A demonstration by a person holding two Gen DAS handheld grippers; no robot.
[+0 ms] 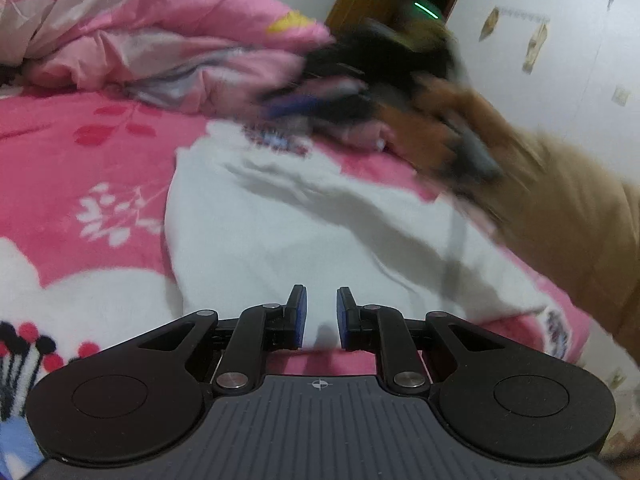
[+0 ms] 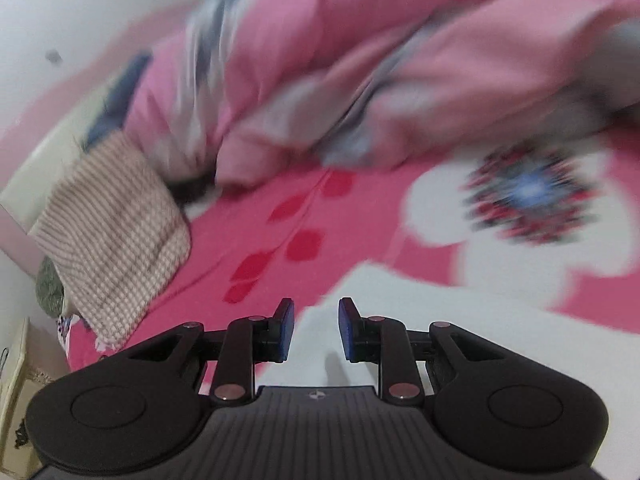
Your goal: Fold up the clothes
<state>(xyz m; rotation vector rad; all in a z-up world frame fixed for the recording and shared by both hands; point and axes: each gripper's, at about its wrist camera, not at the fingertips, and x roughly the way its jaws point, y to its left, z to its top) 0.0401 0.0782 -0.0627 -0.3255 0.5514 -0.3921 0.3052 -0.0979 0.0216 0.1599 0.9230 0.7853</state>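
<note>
Left wrist view: left gripper (image 1: 321,314) nearest, blue-padded fingers (image 1: 301,314) apart, nothing between them, poised over near edge of white garment (image 1: 288,232) spread flat on pink floral bed (image 1: 80,152). Beyond, blurred right gripper (image 1: 360,76) held by tan sleeve (image 1: 560,208); crumpled pink quilt (image 1: 140,32) farthest. Right wrist view: right gripper (image 2: 316,330) fingers apart, empty, above garment corner (image 2: 400,340); checked pillow (image 2: 116,236) left, quilt (image 2: 360,80) behind.

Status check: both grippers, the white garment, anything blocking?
Left gripper open, empty, at white garment's near edge. Right gripper open, empty, over the garment; blurred. Garment flat on pink bedsheet. Pink quilt bunched behind, not blocking.
</note>
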